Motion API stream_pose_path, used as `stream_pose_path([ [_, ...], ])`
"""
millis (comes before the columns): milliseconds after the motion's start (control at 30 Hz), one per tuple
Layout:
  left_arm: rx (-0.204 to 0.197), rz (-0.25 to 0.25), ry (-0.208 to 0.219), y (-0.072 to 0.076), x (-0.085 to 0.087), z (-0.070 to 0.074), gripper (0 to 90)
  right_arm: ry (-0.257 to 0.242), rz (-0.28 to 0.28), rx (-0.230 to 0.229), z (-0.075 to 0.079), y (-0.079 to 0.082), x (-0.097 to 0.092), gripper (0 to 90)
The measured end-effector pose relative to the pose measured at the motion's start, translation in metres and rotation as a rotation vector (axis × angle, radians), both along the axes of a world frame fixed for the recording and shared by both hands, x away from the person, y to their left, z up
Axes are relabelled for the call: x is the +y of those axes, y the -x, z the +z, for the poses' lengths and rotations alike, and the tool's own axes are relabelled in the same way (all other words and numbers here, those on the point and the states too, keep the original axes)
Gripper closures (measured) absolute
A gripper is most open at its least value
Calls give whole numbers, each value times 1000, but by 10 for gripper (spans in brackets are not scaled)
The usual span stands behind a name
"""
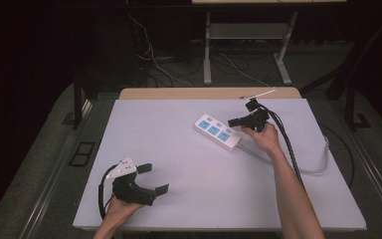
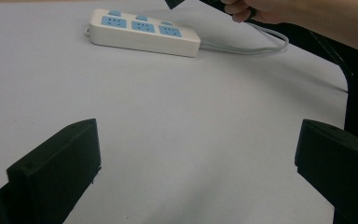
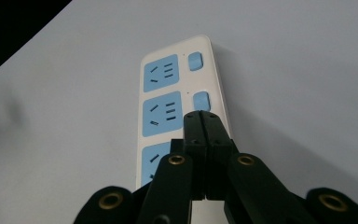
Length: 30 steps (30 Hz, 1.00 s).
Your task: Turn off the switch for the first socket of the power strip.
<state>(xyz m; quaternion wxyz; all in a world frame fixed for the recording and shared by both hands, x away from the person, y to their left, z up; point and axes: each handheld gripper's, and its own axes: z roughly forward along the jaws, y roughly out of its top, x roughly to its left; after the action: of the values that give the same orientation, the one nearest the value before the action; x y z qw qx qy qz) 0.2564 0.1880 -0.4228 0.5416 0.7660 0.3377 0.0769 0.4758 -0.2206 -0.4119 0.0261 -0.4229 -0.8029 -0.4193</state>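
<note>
Evidently rigid, light power strip [image 1: 218, 132] — grip its long sides; right tongs [image 3: 204, 122] pressed together above it, left tongs [image 1: 157, 178] spread — idle on tabletop [image 1: 179, 149].

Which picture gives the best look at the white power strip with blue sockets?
The left gripper view: the whole white plastic power strip with blue sockets and its cord. The right gripper view hides one socket behind the shut claw; the high view shows it small.

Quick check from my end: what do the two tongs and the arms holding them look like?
Both tongs are black with blocky jaws. The left tongs carry a white three-cornered plate and a black cable. The right tongs trail a thick black cable; brass rivets mark their links. Forearms are bare, no sleeves.
</note>
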Motion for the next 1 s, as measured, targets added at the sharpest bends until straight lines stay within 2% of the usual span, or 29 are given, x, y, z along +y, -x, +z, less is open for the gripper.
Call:
stream_pose_path([
  [167,-1,-4,-1,0,0,0,0,15,1,15,-7,-1,3,897],
  [333,-2,-4,-3,0,0,0,0,53,4,26,-14,-2,8,897],
  [733,1,-5,-7,0,0,0,0,46,-6,19,-16,-2,8,900],
  [900,3,-2,-6,1,0,0,0,65,-13,14,-15,1,11,900],
  [1000,1,-2,-6,2,0,0,0,44,-28,20,-17,1,9,900],
])
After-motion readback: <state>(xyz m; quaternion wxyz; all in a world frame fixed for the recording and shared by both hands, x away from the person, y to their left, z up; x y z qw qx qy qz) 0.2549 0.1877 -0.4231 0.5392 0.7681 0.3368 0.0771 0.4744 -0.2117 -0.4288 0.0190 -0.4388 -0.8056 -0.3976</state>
